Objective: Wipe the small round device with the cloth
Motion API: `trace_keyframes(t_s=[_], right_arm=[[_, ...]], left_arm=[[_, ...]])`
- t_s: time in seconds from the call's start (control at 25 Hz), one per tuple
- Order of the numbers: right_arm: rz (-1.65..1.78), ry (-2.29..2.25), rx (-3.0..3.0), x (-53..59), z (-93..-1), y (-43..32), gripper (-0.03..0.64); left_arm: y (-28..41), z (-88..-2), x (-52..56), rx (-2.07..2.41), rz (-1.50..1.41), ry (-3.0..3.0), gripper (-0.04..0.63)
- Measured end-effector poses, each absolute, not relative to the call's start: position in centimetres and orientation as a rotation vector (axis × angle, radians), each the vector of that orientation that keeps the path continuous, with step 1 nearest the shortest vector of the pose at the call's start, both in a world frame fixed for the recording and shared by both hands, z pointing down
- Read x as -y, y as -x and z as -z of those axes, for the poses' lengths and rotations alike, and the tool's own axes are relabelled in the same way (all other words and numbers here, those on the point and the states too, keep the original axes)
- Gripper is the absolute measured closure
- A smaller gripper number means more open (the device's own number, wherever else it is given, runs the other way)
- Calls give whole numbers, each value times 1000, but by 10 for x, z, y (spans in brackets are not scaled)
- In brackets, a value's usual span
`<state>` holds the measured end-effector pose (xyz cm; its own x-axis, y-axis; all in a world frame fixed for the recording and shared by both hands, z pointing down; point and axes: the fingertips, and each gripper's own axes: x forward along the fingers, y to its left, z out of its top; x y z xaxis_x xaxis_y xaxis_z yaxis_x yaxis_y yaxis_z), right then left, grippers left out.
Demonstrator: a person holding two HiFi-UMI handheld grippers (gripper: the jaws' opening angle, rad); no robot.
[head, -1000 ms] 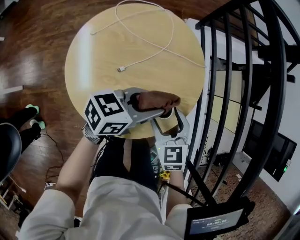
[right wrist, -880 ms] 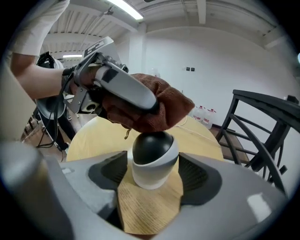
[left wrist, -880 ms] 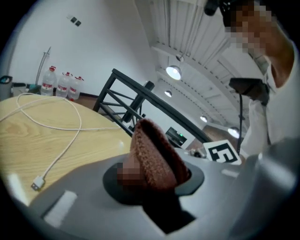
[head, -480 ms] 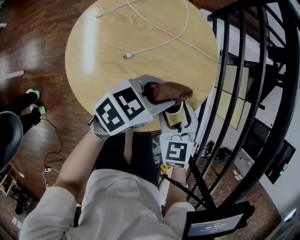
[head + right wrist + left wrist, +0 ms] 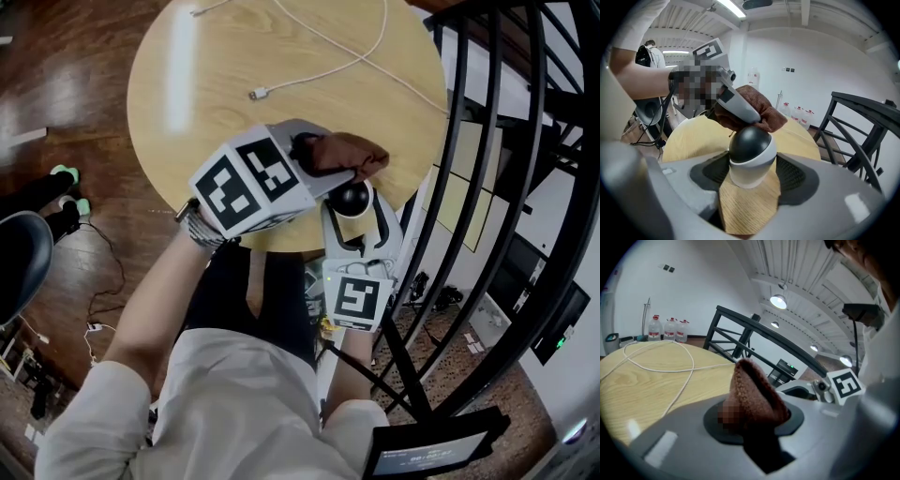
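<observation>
Left claw point(image 5: 754, 425) clamps the cloth point(image 5: 342, 153) at centre; whether it touches the device point(image 5: 750, 150) is unclear. Right claw point(image 5: 751, 176), jaws just closing, grips the device. Cable point(image 5: 258, 94) is cut off at the upper edge.

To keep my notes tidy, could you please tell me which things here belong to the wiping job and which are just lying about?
In the job: brown cloth; small round device, black on top, white below.
Lying about: white cable on the round table; water bottles by the far wall.
</observation>
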<state>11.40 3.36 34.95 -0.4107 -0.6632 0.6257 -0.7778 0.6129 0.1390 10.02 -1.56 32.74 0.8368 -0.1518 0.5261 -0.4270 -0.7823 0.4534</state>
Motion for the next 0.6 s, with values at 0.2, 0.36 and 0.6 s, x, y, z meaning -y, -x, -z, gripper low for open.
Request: trace_keyframes(t_s=[0.2, 0.36, 0.6], right_arm=[[-229, -1130, 2197, -34, -348, -113, 304], [-246, -1143, 2211, -32, -351, -115, 304], [-230, -1141, 2215, -31, -350, -113, 304]], left_arm=[[-98, -343, 15, 394, -734, -2418, 469], [-99, -350, 22, 376, -672, -2386, 471], [-95, -376, 19, 392, -794, -2357, 474]])
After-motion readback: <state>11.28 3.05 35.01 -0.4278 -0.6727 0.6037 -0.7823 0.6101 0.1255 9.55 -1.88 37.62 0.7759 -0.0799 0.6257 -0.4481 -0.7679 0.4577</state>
